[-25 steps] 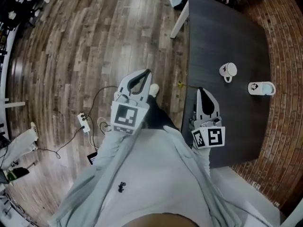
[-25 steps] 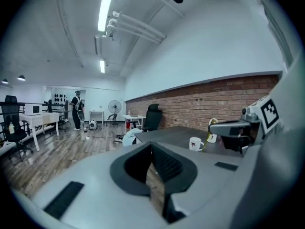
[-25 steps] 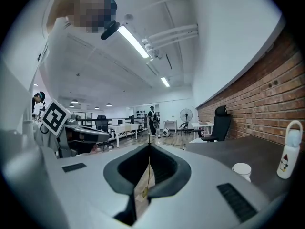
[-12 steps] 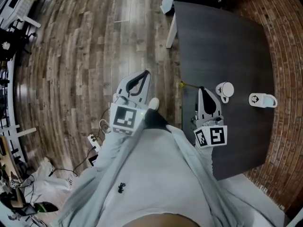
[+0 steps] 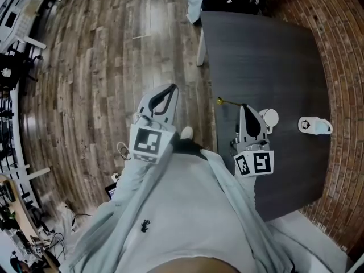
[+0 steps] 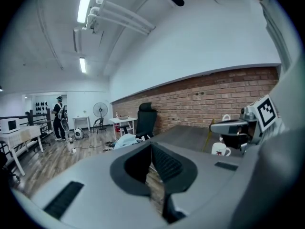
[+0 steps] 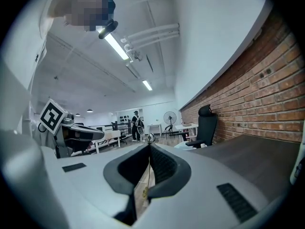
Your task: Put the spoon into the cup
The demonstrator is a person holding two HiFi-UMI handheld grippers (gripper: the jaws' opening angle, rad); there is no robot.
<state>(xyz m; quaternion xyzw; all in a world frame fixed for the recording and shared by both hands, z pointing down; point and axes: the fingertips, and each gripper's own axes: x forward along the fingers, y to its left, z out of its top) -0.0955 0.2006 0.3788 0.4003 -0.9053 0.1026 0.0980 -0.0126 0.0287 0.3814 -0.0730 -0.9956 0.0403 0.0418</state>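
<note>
Noted right gripper (image 5: 242, 107) pinched shut on the spoon (image 5: 219, 101), jutting out at the table's (image 5: 267, 50) left edge, likely for carrying to the white cup (image 5: 269, 118) just beside; left gripper (image 5: 175, 87) closed on nothing, parked over the floor (image 5: 102, 67), likely keeping clear.

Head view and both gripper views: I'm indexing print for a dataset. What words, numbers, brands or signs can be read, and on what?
No word or number is readable anywhere.
Nearer white cup: red mark, too small to read.
Farther white cup with pale blue handle: dark mark, blurred.
Marker cube on the left, marker cube on the right: black-and-white square codes, no letters.
Slim gold spoon: no print visible.
</note>
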